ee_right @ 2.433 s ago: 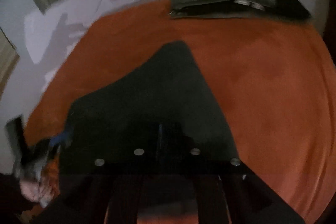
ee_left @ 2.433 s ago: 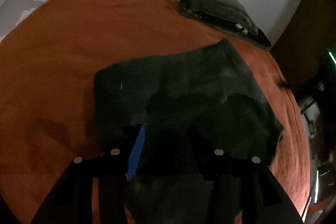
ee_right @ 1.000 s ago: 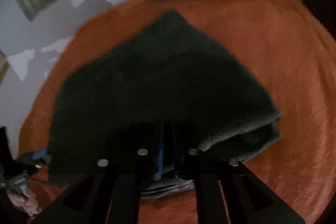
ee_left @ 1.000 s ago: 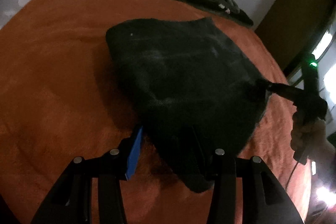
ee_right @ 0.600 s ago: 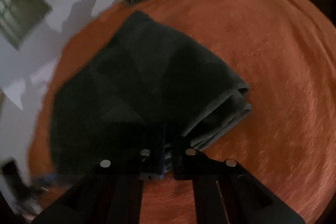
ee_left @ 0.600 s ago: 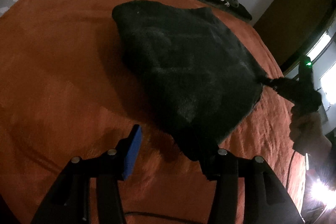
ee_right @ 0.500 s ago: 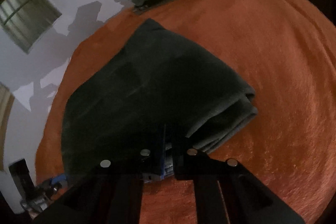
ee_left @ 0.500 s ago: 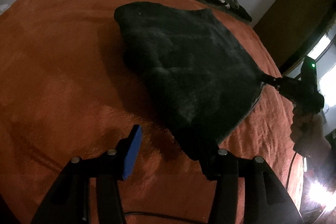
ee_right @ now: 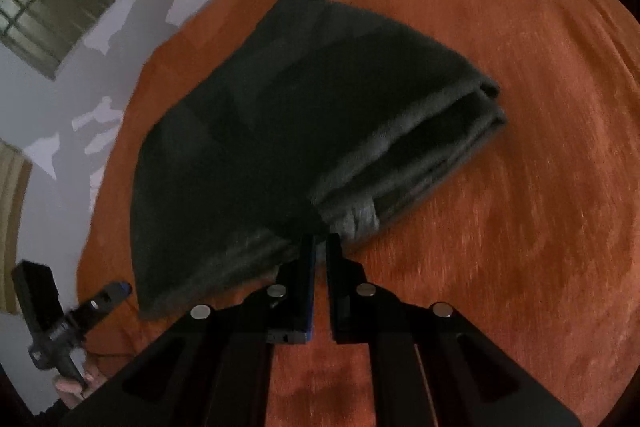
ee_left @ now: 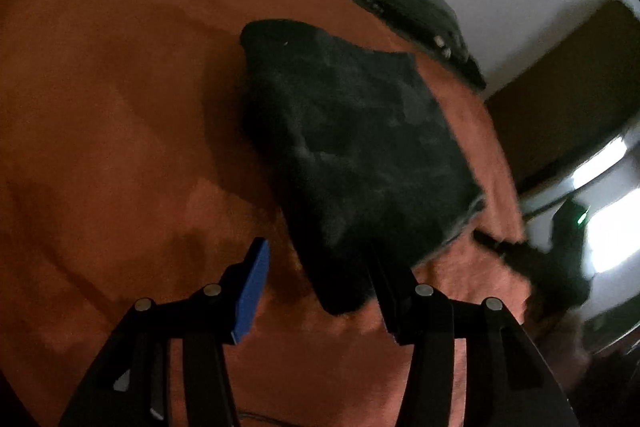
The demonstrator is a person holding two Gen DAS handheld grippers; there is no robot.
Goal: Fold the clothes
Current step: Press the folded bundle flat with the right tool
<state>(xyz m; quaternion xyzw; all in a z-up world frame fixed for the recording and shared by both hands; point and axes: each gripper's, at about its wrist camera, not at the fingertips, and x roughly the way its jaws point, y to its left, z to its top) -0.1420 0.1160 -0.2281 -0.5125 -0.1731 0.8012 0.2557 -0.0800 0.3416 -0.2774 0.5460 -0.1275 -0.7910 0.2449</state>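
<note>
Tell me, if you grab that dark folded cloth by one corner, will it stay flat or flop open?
The dark cloth would probably flop: it looks soft and fuzzy, and its stacked layers show loose at the edge. It likely won't slide much, since the orange blanket under it looks fuzzy too.

One dark folded garment (ee_left: pixel 352 155) lies mid-frame on one orange blanket (ee_left: pixel 112 131). One stack of folded clothes (ee_left: pixel 416 15) sits at the upper right. Two grippers show: the left gripper (ee_left: pixel 316 291) and the right gripper (ee_right: pixel 320 255).
</note>
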